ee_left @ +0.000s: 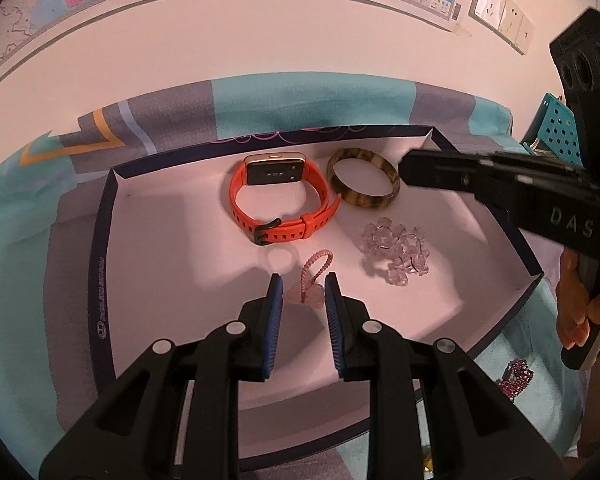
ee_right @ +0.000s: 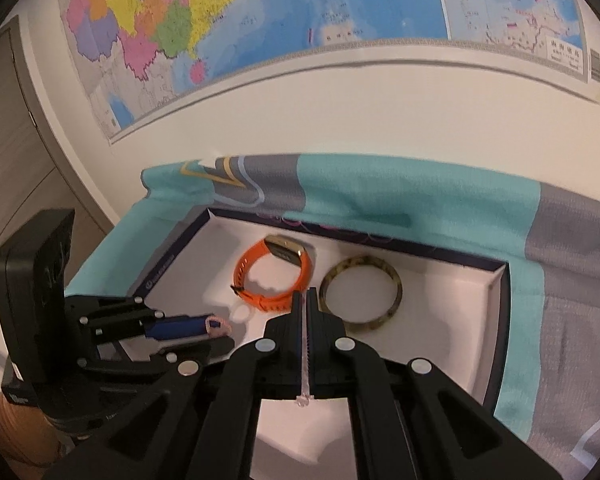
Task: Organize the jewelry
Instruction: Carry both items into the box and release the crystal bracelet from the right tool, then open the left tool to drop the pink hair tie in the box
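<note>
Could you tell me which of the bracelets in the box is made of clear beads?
The beaded bracelet, lying in a heap near the box's right wall. The bangle is a mottled brown solid ring, and the watch has an orange strap.

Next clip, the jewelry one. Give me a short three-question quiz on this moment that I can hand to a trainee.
1. Which thing does the left tool grip between its fingers?
A. a gold chain
B. a pink charm
C. a pearl earring
2. True or false: the orange watch and the brown bangle lie side by side inside the tray.
3. In the left wrist view, how many pieces rest on the tray's floor with no tool gripping them?

Key
1. B
2. True
3. Three: the watch, the bangle and the clear bead bracelet.
</note>
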The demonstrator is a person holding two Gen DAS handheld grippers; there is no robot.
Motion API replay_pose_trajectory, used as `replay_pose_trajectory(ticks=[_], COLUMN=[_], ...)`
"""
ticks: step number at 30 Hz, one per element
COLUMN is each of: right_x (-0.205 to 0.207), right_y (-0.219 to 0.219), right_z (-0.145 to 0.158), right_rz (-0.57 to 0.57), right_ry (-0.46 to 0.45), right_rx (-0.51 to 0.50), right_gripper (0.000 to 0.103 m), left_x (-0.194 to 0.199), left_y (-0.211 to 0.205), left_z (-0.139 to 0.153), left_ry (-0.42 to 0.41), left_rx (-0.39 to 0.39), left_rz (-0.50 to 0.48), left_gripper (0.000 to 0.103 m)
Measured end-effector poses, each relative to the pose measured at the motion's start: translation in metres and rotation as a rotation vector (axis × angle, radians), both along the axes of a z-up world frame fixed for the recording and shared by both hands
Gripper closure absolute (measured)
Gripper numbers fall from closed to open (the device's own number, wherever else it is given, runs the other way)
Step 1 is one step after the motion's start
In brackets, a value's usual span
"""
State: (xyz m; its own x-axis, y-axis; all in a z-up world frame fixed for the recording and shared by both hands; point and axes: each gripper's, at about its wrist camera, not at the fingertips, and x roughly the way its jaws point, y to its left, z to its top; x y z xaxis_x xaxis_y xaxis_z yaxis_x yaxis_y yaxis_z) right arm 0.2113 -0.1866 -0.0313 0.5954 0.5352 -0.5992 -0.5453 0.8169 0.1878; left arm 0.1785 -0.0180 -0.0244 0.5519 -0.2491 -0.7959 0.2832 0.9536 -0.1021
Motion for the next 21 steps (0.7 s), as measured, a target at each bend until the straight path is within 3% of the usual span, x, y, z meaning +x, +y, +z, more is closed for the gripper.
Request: replay_pose_trajectory(ticks=[9, 11, 14, 18, 20, 21], right_x=[-0.016, -0.025, -0.044, -0.073, -0.09, -0.098], right_y=[-0.014, -0.018, -0.026, -0.035, -0.038, -0.038], right_z=[-0.009, -0.007, -0.003, -0.001, -0.004, -0.007], right_rz=[-0.006, 0.0, 0.011, 0.041, 0.06, 0.067], right_ry=[0.022, 0.013, -0.016, -0.042, -0.056, -0.061], right_rx=[0.009, 0.013, 0.011, 0.0, -0.026, -0.041], right_gripper=[0.094, 0.093, 0.088, 0.074, 0.066, 0.064], left_x=[0.011, 0.012, 0.005, -0.008, -0.018, -0.027], left_y=[-0.002, -0.001, -0.002, 0.005, 0.009, 0.011], left_z=[-0.002, -0.001, 0.004, 0.014, 0.019, 0.023], left_ry=[0.015, 0.014, -0.023, -0.062, -0.087, -0.109], left_rx=[0.006, 0.012, 0.029, 0.04, 0.045, 0.055], left_rz=[0.011, 0.015, 0.01, 0.027, 0.023, 0.021], left_gripper=[0.08, 0.066, 0.06, 0.051, 0.04, 0.039])
